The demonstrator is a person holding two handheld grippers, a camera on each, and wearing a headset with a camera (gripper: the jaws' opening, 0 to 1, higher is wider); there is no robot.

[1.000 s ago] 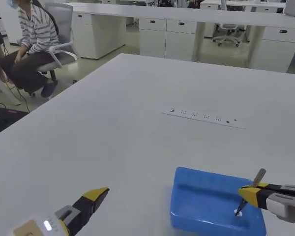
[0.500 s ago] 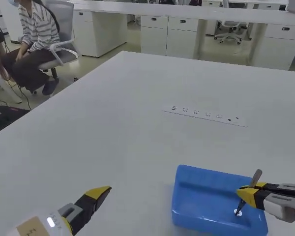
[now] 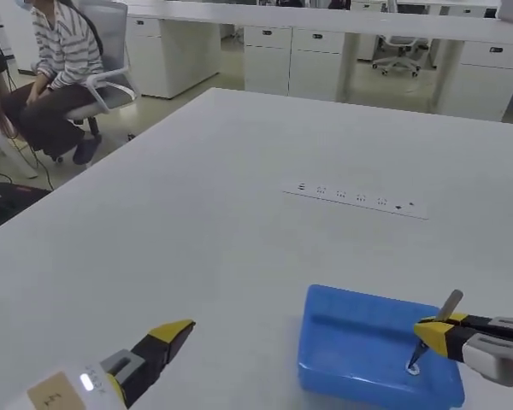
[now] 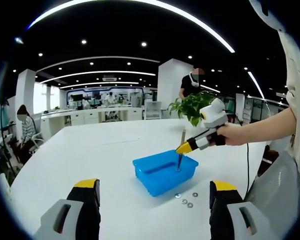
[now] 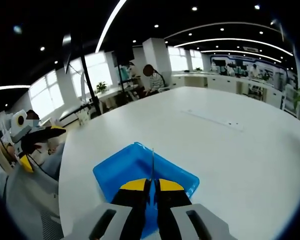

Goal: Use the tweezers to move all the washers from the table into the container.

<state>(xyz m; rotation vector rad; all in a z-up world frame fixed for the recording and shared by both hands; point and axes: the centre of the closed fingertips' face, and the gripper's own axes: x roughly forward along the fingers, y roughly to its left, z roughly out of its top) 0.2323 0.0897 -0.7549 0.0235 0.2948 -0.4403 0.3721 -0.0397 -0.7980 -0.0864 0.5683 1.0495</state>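
While right claw [image 5: 151,186] pinches one tweezers [image 5: 152,164] in one container [image 5: 114,172] — four washers [image 4: 184,201] beside, left claw [image 4: 155,184] wide.

Head view high, looking down across table [image 3: 197,213]; gripper views low, from opposite sides, sharing blue container [image 4: 165,172].

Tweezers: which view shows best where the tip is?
Head view: the tweezers point down into the blue container, tip by a washer. The left gripper view shows them small, side-on, standing in the container. The right gripper view shows them end-on, a thin line beyond the right gripper.
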